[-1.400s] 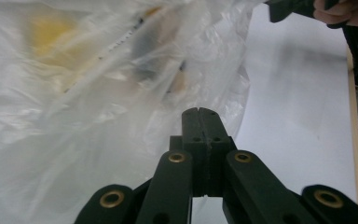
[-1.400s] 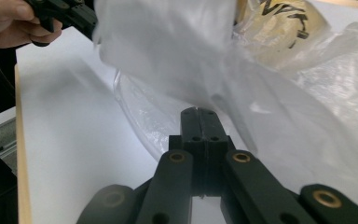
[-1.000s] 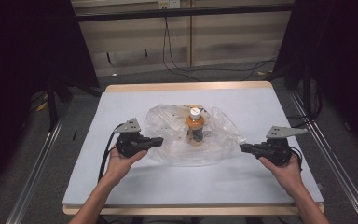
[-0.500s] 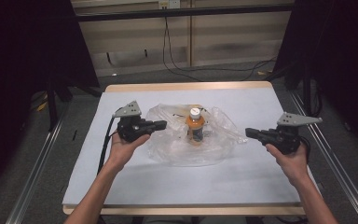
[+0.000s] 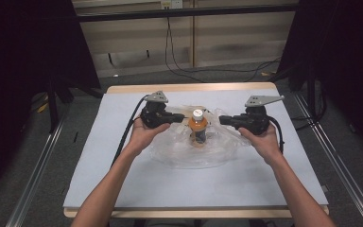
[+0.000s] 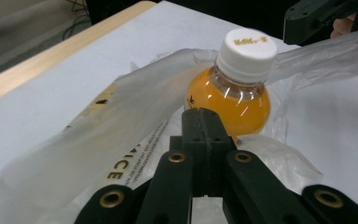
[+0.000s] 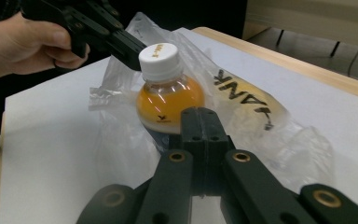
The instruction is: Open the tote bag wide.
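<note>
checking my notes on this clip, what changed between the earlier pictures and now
Both hands moved up the table and inward: the left claw and right claw, earlier out at the edges of the clear plastic bag, now flank the orange drink bottle near its white cap. Nothing was gripped or released. Both claws stayed shut and empty; bottle and bag stayed put.

High view: fixed above the near table (image 5: 123, 189) edge, looking forward and down, far off. Each gripper view rides low, close, looking along shut jaws from opposite sides. All three share the bottle (image 5: 198, 127) (image 6: 233, 88) (image 7: 168, 93) and plastic bag (image 5: 189, 156) (image 6: 74, 154) (image 7: 261, 126).
</note>
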Demonstrator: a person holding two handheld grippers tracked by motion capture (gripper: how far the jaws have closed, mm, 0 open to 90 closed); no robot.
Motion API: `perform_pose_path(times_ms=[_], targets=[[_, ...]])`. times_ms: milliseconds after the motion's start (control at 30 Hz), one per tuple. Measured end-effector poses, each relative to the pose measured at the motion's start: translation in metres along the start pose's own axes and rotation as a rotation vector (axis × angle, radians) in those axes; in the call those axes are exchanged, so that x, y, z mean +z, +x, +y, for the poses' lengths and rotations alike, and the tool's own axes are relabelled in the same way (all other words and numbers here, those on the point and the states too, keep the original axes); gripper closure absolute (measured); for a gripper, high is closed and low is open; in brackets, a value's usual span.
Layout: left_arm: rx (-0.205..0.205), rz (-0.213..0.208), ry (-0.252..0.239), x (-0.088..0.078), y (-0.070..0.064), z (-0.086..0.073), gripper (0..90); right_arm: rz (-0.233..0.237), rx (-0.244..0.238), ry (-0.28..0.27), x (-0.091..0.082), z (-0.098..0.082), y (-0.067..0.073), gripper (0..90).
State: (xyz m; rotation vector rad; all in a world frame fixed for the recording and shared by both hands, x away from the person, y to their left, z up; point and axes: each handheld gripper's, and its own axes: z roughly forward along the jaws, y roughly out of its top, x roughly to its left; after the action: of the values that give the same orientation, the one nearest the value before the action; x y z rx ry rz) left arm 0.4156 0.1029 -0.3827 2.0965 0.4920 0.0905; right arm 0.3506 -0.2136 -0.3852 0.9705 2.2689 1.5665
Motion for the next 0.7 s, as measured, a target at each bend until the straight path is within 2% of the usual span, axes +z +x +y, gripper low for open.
perform_pose_path(times_ms=[133,167,233,267,300,367,400,533,600,633,700], targets=[[0.009,0.002,0.070,0.015,-0.002,-0.006,90.0,0.032,0.000,0.014,0.011,-0.002,0.000,90.0],[0.014,0.003,0.080,0.018,-0.001,-0.009,90.0,0.042,-0.005,0.052,0.019,-0.008,0.000,90.0],[0.005,-0.002,0.088,0.023,0.000,-0.016,90.0,0.047,-0.004,0.065,0.022,-0.011,-0.001,90.0],[0.004,-0.004,0.121,0.029,0.002,-0.023,90.0,0.045,-0.002,0.111,0.030,-0.021,-0.003,90.0],[0.004,-0.004,0.121,0.029,0.002,-0.023,90.0,0.047,0.002,0.138,0.035,-0.027,-0.005,90.0],[0.006,0.010,0.185,0.039,0.005,-0.035,90.0,0.034,0.002,0.195,0.043,-0.037,-0.009,90.0],[0.006,0.010,0.185,0.039,0.005,-0.035,90.0,0.034,0.002,0.195,0.043,-0.037,-0.009,90.0],[0.010,0.002,0.261,0.048,0.010,-0.048,90.0,0.041,-0.003,0.290,0.058,-0.052,-0.016,90.0],[-0.012,0.012,0.268,0.052,0.012,-0.054,90.0,0.039,-0.003,0.298,0.061,-0.054,-0.018,90.0],[0.004,0.010,0.298,0.054,0.013,-0.060,90.0,0.036,-0.004,0.337,0.066,-0.057,-0.019,90.0],[0.009,0.025,0.316,0.055,0.013,-0.063,90.0,0.029,-0.005,0.353,0.067,-0.060,-0.020,90.0]])
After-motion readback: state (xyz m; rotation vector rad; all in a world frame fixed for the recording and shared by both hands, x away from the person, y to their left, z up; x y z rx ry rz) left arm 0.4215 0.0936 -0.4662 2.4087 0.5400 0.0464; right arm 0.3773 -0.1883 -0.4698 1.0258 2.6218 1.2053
